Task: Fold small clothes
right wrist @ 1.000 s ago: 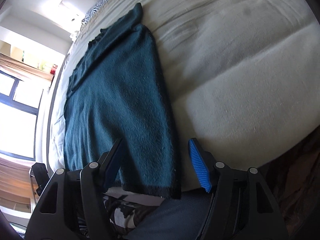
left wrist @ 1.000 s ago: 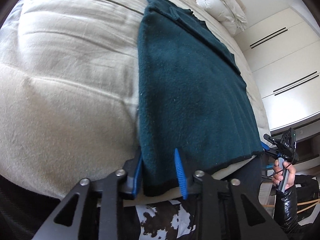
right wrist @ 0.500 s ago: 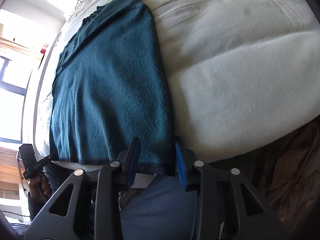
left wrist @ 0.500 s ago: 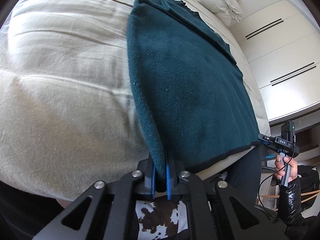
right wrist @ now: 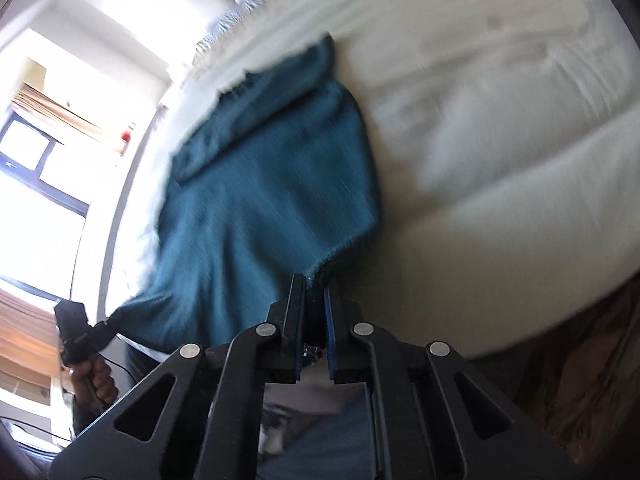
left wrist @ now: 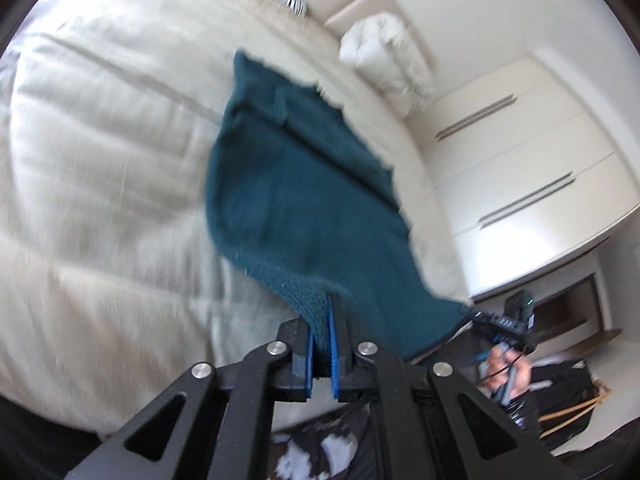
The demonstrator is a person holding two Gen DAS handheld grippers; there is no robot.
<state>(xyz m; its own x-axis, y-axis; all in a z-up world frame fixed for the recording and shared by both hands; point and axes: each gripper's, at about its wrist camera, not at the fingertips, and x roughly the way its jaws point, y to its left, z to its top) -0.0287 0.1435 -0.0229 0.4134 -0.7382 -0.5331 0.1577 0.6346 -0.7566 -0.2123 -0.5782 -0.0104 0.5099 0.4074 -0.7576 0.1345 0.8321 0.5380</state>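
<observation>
Left wrist view: the left gripper (left wrist: 321, 322), angled down over the bed (left wrist: 100, 200), clamps the near corner of the teal garment (left wrist: 296, 208), lifting its hem off the cover; bare cover stretches left. Right wrist view: the right gripper (right wrist: 315, 312) pinches the garment's other near corner (right wrist: 320, 270); open bedding lies right.

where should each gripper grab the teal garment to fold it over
By the two near hem corners, coming in from the foot edge of the bed. The teal garment lies lengthwise with its hem nearest the person, so pinching both corners lets the near end lift evenly. That is the hold now: the left gripper and right gripper are each shut on a corner, the hem raised.
</observation>
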